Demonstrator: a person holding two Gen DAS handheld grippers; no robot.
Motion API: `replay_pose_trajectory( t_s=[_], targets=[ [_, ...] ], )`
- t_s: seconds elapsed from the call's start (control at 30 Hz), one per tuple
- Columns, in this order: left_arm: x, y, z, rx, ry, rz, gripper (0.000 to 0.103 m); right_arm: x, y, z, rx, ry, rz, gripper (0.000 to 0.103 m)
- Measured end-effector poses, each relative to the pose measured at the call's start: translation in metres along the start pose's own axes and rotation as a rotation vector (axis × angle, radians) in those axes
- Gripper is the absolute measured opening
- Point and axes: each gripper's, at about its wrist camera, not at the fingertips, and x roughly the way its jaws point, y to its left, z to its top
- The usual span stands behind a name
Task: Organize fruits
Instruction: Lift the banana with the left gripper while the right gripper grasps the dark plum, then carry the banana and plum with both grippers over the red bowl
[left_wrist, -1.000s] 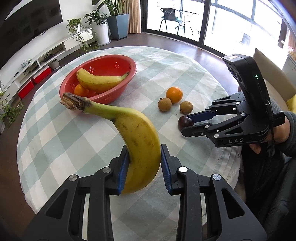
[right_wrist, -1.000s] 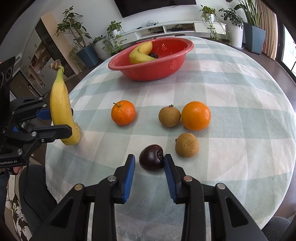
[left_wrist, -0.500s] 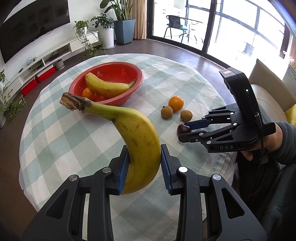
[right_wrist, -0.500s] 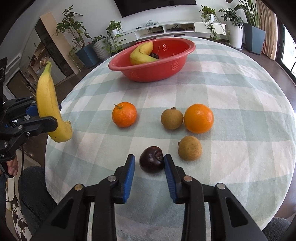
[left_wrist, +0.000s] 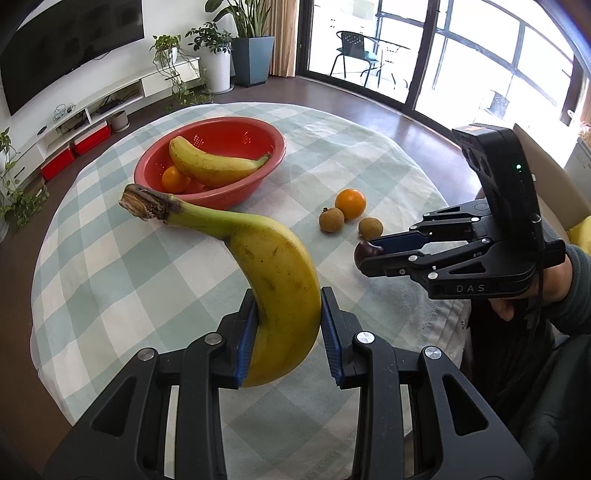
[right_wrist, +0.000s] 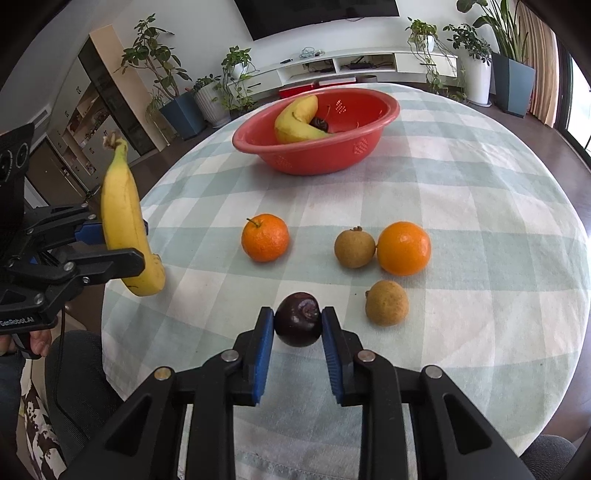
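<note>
A round table under a pale green and white checked cloth (right_wrist: 461, 184) filled most of both views. On it, toward the upper middle of the right wrist view, sat a red perforated plastic bowl (right_wrist: 369, 147), which held a ripe yellow banana (left_wrist: 210, 166), a small orange fruit (left_wrist: 173, 180) and something dark beside the banana that I could not make out.

At the bottom of the left wrist view, the black left gripper with blue pads (left_wrist: 288, 332) was pinched on a second large yellow banana (left_wrist: 280, 273) around its lower half, carrying it clear of the cloth with its brown stem pointing toward the bowl. In the right wrist view this banana stood nearly upright at the left edge.

The black right gripper (right_wrist: 298, 321) was pressed against both sides of a dark purple, round, glossy fruit (right_wrist: 298, 319) at the lower middle of its own view; whether the fruit touched the cloth I could not tell.

Loose on the cloth lay a stemmed orange mandarin (right_wrist: 265, 237) at centre, a larger smooth orange (right_wrist: 403, 248) to the right, a brownish-green round fruit (right_wrist: 354, 246) touching that orange, and a tan round fruit (right_wrist: 386, 302) just below them.
</note>
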Motion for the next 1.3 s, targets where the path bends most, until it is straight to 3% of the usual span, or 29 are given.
replay_pose_trajectory(
  t_s=[0.3, 0.63, 0.8, 0.97, 1.17, 1.3],
  targets=[
    [-0.004, 0.008, 0.018, -0.040, -0.048, -0.012, 0.030, -0.050, 0.002, 0.048, -0.022, -0.138, 0.041, 0.029],
    [-0.013, 0.038, 0.074, -0.094, -0.143, -0.008, 0.030, -0.050, -0.004, 0.117, -0.066, -0.205, 0.027, 0.029],
    [-0.011, 0.071, 0.104, -0.180, -0.172, -0.028, 0.030, -0.037, -0.012, 0.152, -0.067, -0.212, 0.047, 0.029],
    [-0.004, 0.108, 0.128, -0.306, -0.189, -0.090, 0.030, -0.009, -0.021, 0.177, -0.045, -0.162, 0.080, 0.029],
    [0.008, 0.141, 0.142, -0.445, -0.209, -0.218, 0.030, 0.023, -0.031, 0.188, -0.016, -0.105, 0.109, 0.029],
    [0.010, 0.149, 0.148, -0.486, -0.220, -0.242, 0.030, 0.031, -0.043, 0.190, 0.015, -0.097, 0.118, 0.029]
  ],
)
